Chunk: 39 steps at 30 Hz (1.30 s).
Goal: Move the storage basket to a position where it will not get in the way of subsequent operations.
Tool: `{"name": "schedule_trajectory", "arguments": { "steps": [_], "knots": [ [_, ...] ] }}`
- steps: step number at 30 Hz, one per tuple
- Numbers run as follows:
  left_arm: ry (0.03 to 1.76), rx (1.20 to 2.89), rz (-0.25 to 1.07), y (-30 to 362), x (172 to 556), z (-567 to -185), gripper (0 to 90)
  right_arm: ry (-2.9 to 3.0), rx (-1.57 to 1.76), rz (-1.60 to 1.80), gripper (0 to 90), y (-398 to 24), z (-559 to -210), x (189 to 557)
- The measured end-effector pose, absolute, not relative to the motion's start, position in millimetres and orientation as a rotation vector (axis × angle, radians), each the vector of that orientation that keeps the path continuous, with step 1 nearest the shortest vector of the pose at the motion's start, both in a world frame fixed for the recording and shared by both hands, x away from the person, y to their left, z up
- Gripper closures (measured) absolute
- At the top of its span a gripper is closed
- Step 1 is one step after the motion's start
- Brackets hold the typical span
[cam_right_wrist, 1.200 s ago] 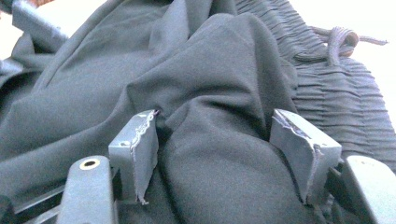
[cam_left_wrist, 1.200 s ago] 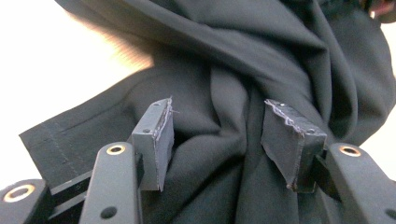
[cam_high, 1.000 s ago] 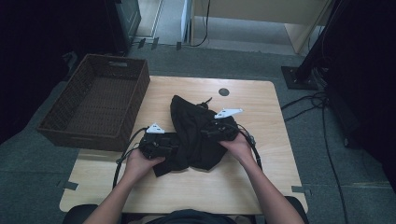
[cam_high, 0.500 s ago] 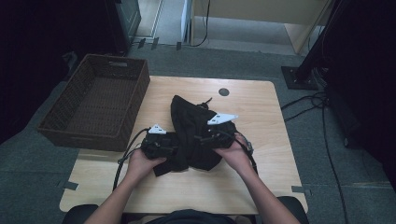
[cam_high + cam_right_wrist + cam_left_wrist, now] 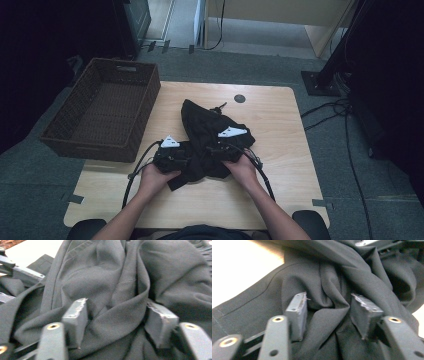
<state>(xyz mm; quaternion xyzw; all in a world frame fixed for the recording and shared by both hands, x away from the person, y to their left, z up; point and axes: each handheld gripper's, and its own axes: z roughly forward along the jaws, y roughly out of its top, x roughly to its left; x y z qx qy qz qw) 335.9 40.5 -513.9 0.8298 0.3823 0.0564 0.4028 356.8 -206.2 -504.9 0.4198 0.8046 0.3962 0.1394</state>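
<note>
High view: black garment point(image 5: 207, 135) bunched mid-counter point(image 5: 280, 125), just right of the wicker basket point(image 5: 102, 112); left tool point(image 5: 186, 159) and right tool point(image 5: 212, 150) both buried in its near edge. Left gripper view: jaws just closing, half spread, a fold of garment point(image 5: 332, 302) between them. Right gripper view: likewise closing, half spread around a ridge of garment point(image 5: 117, 315).
</note>
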Motion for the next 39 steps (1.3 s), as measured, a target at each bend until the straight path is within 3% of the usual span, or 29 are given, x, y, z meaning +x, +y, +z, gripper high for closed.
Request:
{"name": "schedule_trajectory", "arguments": {
  "steps": [1,4,6,9,11,16,23,27,33,39],
  "knots": [
    [0.953,2.105,0.140,40.3,335.4,-514.2,57.6,2.320,1.208,1.140,46.2,-206.1,-505.3,356.8],
    [0.939,2.123,0.118,36.9,333.8,-514.4,78.4,2.323,1.252,1.126,72.7,-208.2,-503.3,358.7],
    [0.947,2.127,0.095,36.5,333.3,-513.5,83.9,2.337,1.290,1.143,80.6,-212.0,-501.9,361.7],
    [0.965,2.123,0.058,39.7,331.2,-512.4,86.2,2.324,1.347,1.227,83.7,-221.4,-494.5,366.7],
    [0.998,2.105,0.005,42.3,326.5,-512.1,86.6,2.302,1.352,1.244,83.8,-226.1,-485.6,371.6],
    [0.966,2.130,0.011,42.2,310.1,-501.9,86.8,2.277,1.297,1.163,84.0,-231.9,-461.9,393.2],
    [1.060,2.108,-0.012,59.3,285.7,-504.6,86.2,2.203,1.360,1.107,83.3,-254.7,-444.8,433.7],
    [1.060,2.080,-0.012,57.9,285.2,-507.6,75.2,2.229,1.458,1.203,77.4,-261.2,-459.0,450.7],
    [1.017,2.039,0.064,55.6,292.9,-483.9,54.6,2.240,1.364,1.170,57.6,-251.2,-460.3,442.6],
    [0.970,2.042,0.074,37.8,319.6,-471.2,49.3,2.232,1.327,1.219,50.4,-243.6,-445.6,427.7]
  ]
}}
